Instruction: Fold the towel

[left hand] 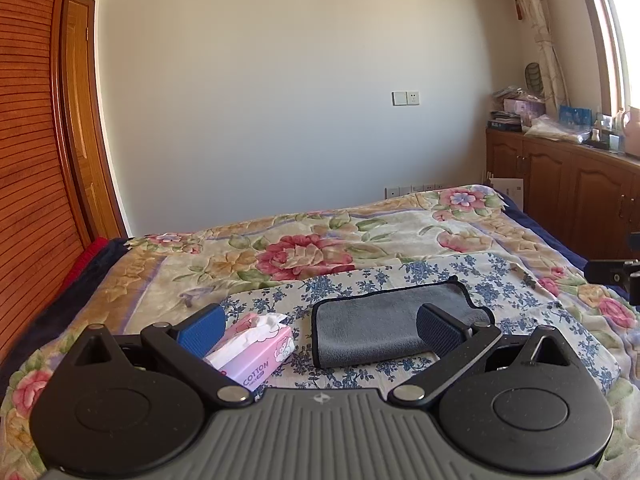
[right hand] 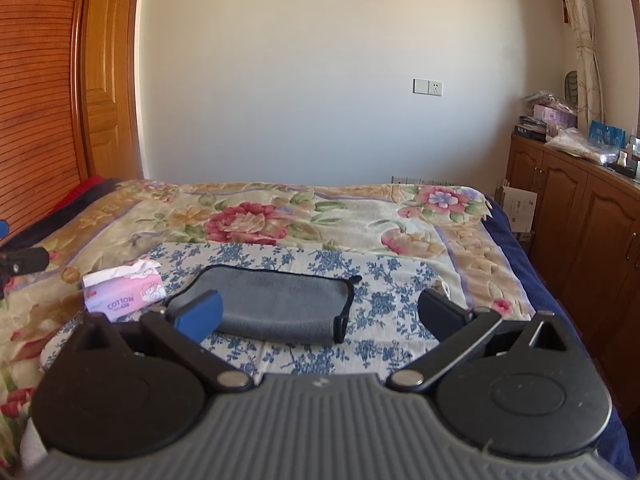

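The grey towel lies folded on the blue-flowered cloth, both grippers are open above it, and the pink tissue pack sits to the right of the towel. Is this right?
One detail is wrong: the pink tissue pack sits to the left of the grey towel, as the right wrist view shows. The rest holds: the towel lies folded on the blue-flowered cloth, and the left gripper and right gripper are open.

Towel (left hand: 384, 330) on cloth (left hand: 500, 280) on bed (left hand: 280, 240); tissue pack (left hand: 256, 350) left of towel.
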`<state>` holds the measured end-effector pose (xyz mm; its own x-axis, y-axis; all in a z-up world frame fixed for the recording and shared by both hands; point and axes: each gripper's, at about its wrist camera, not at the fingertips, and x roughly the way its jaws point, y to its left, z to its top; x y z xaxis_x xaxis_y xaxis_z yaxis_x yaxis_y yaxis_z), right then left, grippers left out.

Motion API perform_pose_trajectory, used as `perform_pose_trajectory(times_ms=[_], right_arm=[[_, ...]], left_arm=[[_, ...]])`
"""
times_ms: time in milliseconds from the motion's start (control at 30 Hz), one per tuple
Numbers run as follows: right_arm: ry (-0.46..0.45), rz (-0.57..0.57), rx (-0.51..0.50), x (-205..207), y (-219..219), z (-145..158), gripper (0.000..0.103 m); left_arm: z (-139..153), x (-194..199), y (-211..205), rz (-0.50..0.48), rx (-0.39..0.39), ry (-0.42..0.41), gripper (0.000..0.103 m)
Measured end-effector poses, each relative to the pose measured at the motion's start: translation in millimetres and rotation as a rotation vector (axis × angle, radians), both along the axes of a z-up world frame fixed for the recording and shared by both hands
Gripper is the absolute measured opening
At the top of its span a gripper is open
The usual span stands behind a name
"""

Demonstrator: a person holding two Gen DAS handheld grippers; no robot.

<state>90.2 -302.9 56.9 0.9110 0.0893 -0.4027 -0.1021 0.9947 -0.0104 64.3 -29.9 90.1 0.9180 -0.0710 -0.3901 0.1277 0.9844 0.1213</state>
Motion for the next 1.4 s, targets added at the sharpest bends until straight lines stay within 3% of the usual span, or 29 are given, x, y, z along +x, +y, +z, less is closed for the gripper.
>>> perform_pose_trajectory(times_ms=[400,1400], right_arm=[[0.010,0.012,-0.009,-17.7,2.9,-13.3,0.103],[0.029,-0.010,0.043,-47.5,6.7,-49.4,0.103]], left_arm=[[-13.5,-18.2,8.0,-0.002,-0.041,0.013,0.103],[-69.2,-43.5,26.3,0.033,-0.053,0.045,0.103]])
